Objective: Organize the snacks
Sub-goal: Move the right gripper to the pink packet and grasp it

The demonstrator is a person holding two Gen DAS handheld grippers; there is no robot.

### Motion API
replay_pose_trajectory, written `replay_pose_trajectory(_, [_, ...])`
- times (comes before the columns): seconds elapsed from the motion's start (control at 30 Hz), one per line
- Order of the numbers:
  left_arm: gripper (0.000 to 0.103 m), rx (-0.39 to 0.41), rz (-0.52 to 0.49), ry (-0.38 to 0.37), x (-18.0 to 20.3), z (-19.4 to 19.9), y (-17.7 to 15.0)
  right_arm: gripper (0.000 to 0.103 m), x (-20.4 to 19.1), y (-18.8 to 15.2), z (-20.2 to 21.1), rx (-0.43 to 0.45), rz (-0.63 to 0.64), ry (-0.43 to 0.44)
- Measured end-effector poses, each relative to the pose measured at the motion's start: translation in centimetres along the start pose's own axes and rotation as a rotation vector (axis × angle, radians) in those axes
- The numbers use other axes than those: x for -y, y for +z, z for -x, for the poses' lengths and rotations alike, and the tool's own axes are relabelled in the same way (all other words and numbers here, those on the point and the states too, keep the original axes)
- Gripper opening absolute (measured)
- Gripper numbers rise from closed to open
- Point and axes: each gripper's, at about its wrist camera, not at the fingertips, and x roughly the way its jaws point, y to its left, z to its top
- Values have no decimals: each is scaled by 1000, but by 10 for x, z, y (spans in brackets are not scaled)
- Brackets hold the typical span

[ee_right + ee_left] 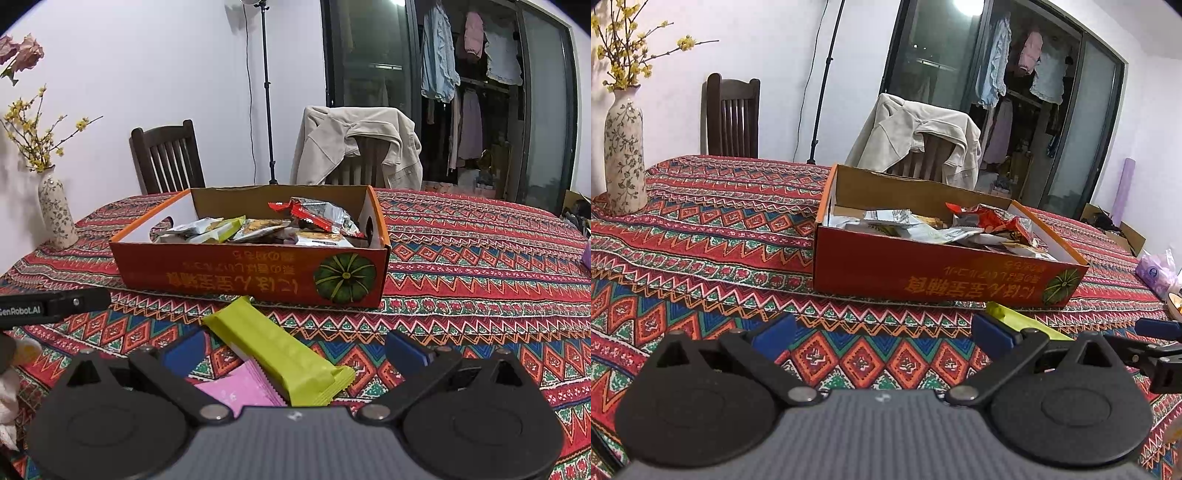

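right wrist view: right tongs [293, 349] gape wide, green bar [277, 350] between the tips, unpinched. left tongs [884, 334] also open, empty. box [255, 273] just beyond. next: close, lift, drop in.

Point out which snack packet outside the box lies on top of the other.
The green packet. It lies slantwise across the pink packet, covering that one's right edge, between the open right claw fingers.

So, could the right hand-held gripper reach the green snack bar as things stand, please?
Probably yes: the right hand-held gripper is open, and the green snack bar lies on the tablecloth right between its fingers, partly over a pink packet, with nothing above it.
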Motion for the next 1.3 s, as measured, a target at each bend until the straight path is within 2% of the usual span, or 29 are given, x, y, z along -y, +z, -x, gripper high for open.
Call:
replay_pose_trajectory(0.63, [103,-7,-24,22,2,29,-8,103,1,-19,12,-40,-17,-2])
replay_pose_trajectory(0.83, [103,-33,-15,37,-1,30,-12,103,-2,-21,14,-44,-10,1])
replay_pose_trajectory(1.3, [103,-59,6,54,-12,29,-18,103,-19,-23,-4,-103,19,47])
